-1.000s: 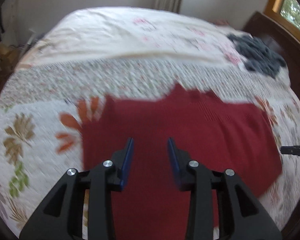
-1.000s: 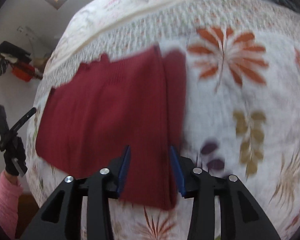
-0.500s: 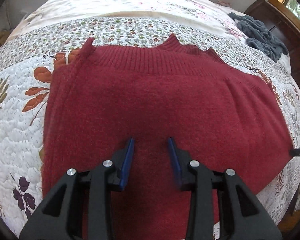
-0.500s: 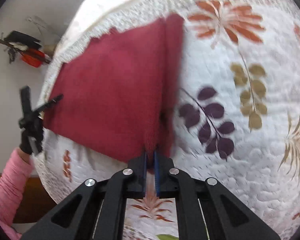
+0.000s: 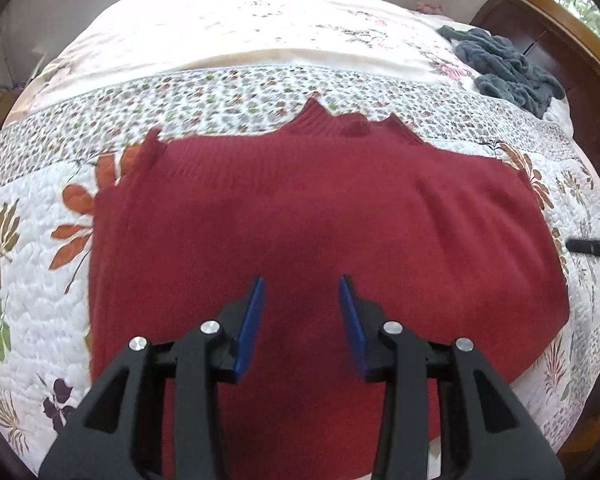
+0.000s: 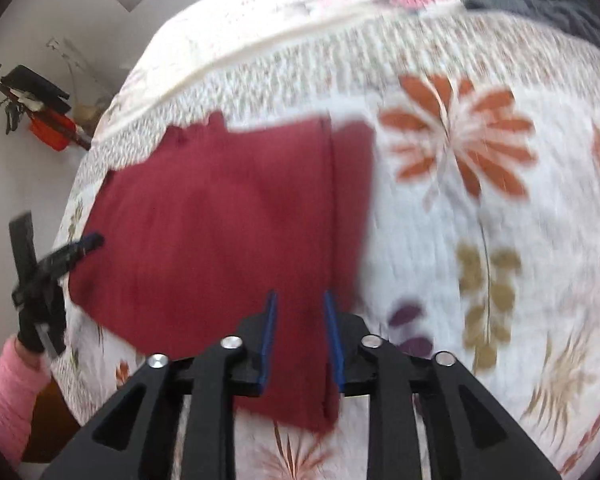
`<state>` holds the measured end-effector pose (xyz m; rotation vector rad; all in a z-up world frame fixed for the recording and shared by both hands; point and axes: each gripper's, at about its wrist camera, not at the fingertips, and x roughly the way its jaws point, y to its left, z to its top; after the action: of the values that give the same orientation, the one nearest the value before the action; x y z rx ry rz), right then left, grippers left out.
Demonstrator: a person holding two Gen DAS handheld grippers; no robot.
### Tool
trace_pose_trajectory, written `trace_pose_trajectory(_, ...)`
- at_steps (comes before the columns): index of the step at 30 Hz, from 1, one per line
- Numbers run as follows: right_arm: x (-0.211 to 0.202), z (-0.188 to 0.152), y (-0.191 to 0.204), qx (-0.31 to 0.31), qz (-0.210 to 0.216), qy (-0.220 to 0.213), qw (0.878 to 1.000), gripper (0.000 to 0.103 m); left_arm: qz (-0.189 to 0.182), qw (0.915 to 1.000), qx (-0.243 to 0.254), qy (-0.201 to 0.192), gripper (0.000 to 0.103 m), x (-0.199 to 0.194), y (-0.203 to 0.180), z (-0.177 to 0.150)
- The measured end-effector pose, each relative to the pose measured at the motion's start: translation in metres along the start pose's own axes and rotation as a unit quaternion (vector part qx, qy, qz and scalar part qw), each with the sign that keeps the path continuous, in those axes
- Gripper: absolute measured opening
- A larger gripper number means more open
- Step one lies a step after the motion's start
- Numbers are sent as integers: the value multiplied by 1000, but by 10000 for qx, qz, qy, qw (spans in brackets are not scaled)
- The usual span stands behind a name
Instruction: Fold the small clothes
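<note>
A dark red knitted sweater (image 5: 320, 220) lies flat on the flowered quilt, its ribbed collar toward the far side. My left gripper (image 5: 301, 284) hovers open above the sweater's near middle, nothing between its blue pads. In the right wrist view the same sweater (image 6: 220, 232) shows a folded strip along its right edge. My right gripper (image 6: 299, 296) stands open just above that edge near the sweater's front corner, holding nothing. The left gripper (image 6: 76, 248) appears at the sweater's left edge, held by a gloved hand with a pink sleeve (image 6: 8, 384).
The quilt (image 5: 32, 264) covers a wide bed. A grey-blue knitted garment (image 5: 508, 68) lies crumpled at the far right by the wooden headboard (image 5: 540, 40). A black and orange item (image 6: 48, 120) sits against the wall beyond the bed.
My right gripper, shut on the sweater's folded edge half a second ago, has opened and lifted away. My left gripper has pulled back a little, staying open.
</note>
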<state>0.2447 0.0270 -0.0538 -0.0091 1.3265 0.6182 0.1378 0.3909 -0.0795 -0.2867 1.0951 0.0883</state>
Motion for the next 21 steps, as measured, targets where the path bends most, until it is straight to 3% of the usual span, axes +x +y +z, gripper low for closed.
trace_pose_trajectory(4, 22, 34, 2, 60, -156, 55, 9998, 31, -54, 10000, -68, 43, 39, 12, -8, 4)
trace_pose_trajectory(9, 47, 50, 1, 144, -297, 288, 9990, 31, -93, 9997, -184, 110, 41, 26, -8, 3)
trace_pose_trajectory(11, 51, 52, -1, 177, -118, 304, 9993, 15, -96, 9997, -193, 107, 42, 28, -6, 1)
trace_pose_trajectory(13, 49, 53, -1, 172, -7, 211, 9996, 6, -111, 9997, -195, 96, 43, 29, -5, 0)
trace_pose_trajectory(21, 57, 46, -23, 495, -159, 252, 9983, 6, -126, 9997, -197, 98, 43, 32, -3, -2)
